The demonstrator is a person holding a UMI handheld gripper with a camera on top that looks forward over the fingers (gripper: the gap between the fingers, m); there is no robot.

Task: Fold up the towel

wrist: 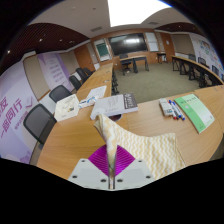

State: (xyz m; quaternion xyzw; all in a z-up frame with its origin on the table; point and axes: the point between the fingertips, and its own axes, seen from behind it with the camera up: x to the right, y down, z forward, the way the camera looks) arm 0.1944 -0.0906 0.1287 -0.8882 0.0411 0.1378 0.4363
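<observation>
Gripper view: hand-held gripper (110, 160) pinches towel (140, 147) on table (70, 140); papers (110, 104), green booklet (196, 110) beyond.

Hand-held gripper (110, 160) clamped on towel (140, 145), lifted above table (70, 140).

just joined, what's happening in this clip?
A person's handheld two-finger gripper with magenta pads is shut on a corner of a cream patterned towel, lifting it off the long wooden table. The rest of the towel lies spread on the table just ahead of the fingers. A green booklet and some papers lie farther along the table. The fold isn't finished yet.
</observation>
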